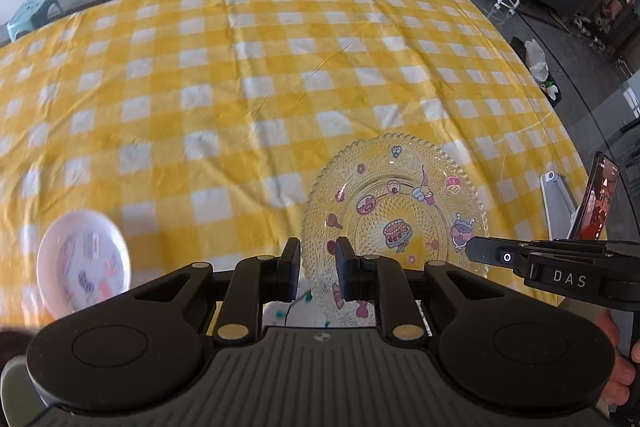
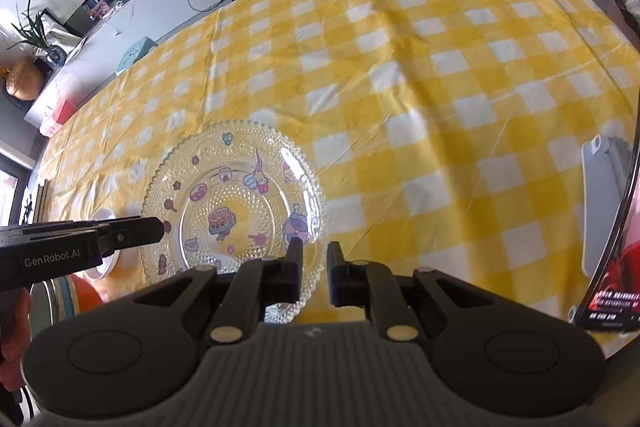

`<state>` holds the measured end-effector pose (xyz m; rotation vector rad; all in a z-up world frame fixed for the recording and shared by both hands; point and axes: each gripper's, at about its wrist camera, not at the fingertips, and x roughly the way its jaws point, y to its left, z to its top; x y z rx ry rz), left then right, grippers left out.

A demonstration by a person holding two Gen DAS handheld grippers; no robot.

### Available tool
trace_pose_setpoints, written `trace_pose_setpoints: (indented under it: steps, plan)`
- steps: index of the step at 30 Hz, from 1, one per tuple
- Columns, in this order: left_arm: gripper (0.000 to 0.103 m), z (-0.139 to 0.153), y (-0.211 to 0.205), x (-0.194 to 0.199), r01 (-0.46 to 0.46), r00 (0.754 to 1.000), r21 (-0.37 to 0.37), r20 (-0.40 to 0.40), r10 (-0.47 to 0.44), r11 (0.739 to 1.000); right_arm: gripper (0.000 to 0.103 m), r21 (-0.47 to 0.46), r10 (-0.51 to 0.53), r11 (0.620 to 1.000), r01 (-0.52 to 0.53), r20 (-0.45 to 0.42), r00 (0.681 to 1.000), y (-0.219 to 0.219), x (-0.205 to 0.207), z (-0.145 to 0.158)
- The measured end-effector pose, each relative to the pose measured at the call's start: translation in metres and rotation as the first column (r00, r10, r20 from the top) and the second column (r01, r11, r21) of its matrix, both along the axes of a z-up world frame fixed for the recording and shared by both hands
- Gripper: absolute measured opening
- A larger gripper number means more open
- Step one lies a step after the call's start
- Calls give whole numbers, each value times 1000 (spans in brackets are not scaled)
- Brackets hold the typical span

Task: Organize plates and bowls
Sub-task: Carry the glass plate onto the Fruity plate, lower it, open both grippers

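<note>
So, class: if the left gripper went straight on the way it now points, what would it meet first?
Most likely the clear glass plate: the left gripper points steeply down with the plate's near-left rim between its fingers. Depth is hard to judge, so it might just meet the checked tablecloth beside it.

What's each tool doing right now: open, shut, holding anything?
Left tool: closed on the rim of the glass plate.
Right tool: closed on the opposite rim of the same plate.

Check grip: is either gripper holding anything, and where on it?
Both hold the clear glass cartoon-sticker plate by its beaded rim: the left gripper on its left edge, the right gripper on the opposite edge.
</note>
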<state>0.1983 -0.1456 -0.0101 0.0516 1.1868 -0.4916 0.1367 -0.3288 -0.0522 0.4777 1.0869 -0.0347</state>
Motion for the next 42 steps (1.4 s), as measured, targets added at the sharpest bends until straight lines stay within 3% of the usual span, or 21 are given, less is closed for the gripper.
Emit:
trace_pose_setpoints:
  steps: [11, 18, 27, 42]
  plan:
    - [20, -25, 44, -44, -119, 992, -40, -54, 117, 992, 10, 24, 49, 999, -48, -44, 998, 32, -26, -19]
    - [20, -30, 56, -60, -159, 987, -43, -45, 157, 986, 10, 25, 73, 997, -71, -65, 995, 46, -33, -28]
    - [20, -39, 61, -73, -183, 983, -66, -47, 180, 981, 10, -36, 88, 995, -91, -68, 994, 54, -35, -29]
    - [20, -42, 57, -81, -165, 986, -26, -1, 165, 986, 12, -167, 149, 974, -155, -46, 988, 74, -40, -26]
